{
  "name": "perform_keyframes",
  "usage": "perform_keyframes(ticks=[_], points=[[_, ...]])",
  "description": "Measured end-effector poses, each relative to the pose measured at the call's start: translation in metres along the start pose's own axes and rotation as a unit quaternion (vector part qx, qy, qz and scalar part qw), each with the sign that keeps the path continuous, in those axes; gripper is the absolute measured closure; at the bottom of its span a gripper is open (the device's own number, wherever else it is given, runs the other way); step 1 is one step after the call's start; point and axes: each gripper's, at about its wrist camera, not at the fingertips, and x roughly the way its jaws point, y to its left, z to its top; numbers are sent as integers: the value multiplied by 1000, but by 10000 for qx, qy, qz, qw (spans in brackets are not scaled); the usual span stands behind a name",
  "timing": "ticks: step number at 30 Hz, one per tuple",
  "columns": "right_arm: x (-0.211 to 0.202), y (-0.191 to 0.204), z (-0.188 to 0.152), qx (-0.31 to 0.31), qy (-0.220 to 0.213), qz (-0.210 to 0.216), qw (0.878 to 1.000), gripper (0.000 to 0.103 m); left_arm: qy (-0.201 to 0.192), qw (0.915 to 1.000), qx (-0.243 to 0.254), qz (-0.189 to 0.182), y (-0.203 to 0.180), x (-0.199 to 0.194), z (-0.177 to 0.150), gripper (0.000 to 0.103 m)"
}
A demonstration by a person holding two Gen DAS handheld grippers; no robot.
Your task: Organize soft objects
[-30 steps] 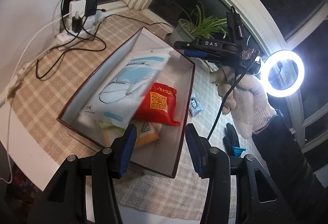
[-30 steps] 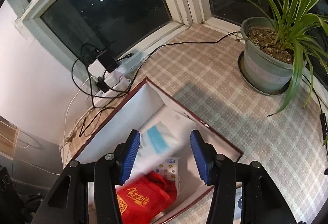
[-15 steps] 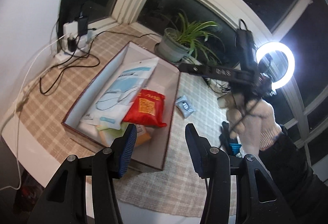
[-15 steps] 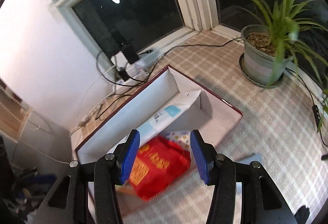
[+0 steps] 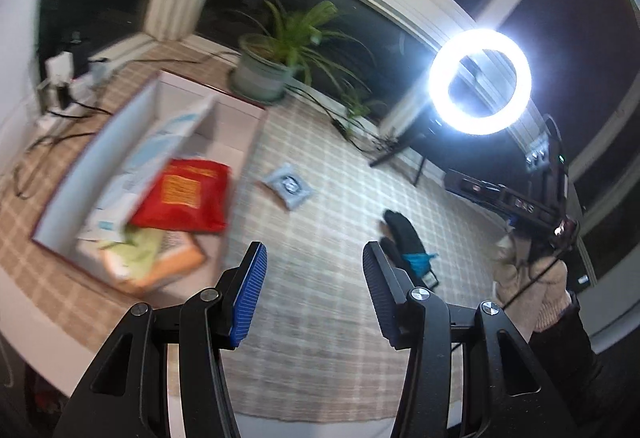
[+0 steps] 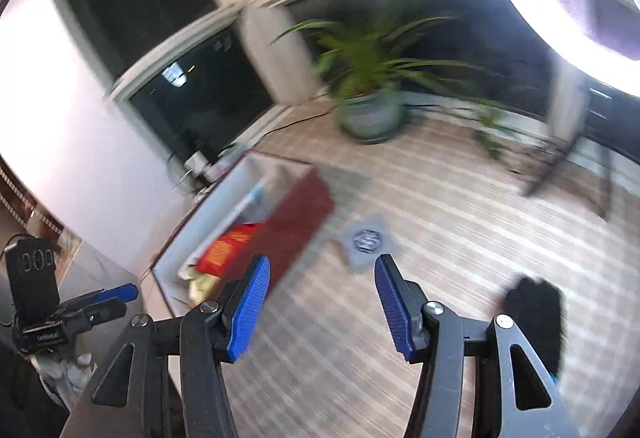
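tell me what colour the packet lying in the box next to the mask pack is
Red, with a yellow-orange printed patch: the packet shows best in the left wrist view.

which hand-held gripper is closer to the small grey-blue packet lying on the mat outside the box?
Right, probably. The right hand-held gripper points at the grey-blue packet, just beyond its open fingertips. The left hand-held gripper, also open, sees the packet farther ahead and left of centre.

Both the left gripper (image 5: 314, 292) and the right gripper (image 6: 322, 304) are built from black angular arms, ribbed blue finger pads (image 5: 249, 296) and silver screws.
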Motion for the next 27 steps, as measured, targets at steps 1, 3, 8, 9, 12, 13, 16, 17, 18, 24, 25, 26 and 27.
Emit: perform_keyframes(ticks=[1,3,8,9,12,13,16,17,18,24,25,26,27], points=[[-13,-11,-7,58,-118,-131,9998,52,42,10000,28,-48,-4,5,-1,55],[-39,-33,-23,112,-339,-410,9985,52,167,9996,111,-174,-16,18,-5,55],[-85,-86,-61,502,-480,-876,9937,49,526,9970,309,-473,-47,55,-15,55],[-91,-96,-69,616,-462,-931,9927,44,596,9963,341,-512,-54,62,-17,55],[-101,-123,-90,971,-378,-1088,9886,41,836,9933,461,-645,-74,86,-25,55],[-103,-131,-96,1060,-326,-1098,9877,41,925,9920,516,-684,-82,95,-29,55],[-106,-153,-112,1315,-180,-1072,9853,41,1118,9889,600,-779,-101,116,-38,55],[-105,-159,-117,1381,-148,-1077,9844,41,1171,9881,632,-774,-106,122,-41,55],[-104,-165,-121,1448,-123,-1088,9834,41,1204,9875,658,-771,-110,125,-44,55],[-82,-196,-135,1941,43,-914,9767,76,1378,9857,682,-684,-123,146,-56,55],[-74,-198,-137,1969,146,-936,9758,82,1382,9860,658,-664,-123,147,-58,55],[-65,-200,-138,1986,241,-940,9753,88,1383,9864,619,-642,-122,148,-58,55],[-58,-201,-139,1988,318,-922,9752,89,1376,9869,569,-624,-120,147,-59,55]])
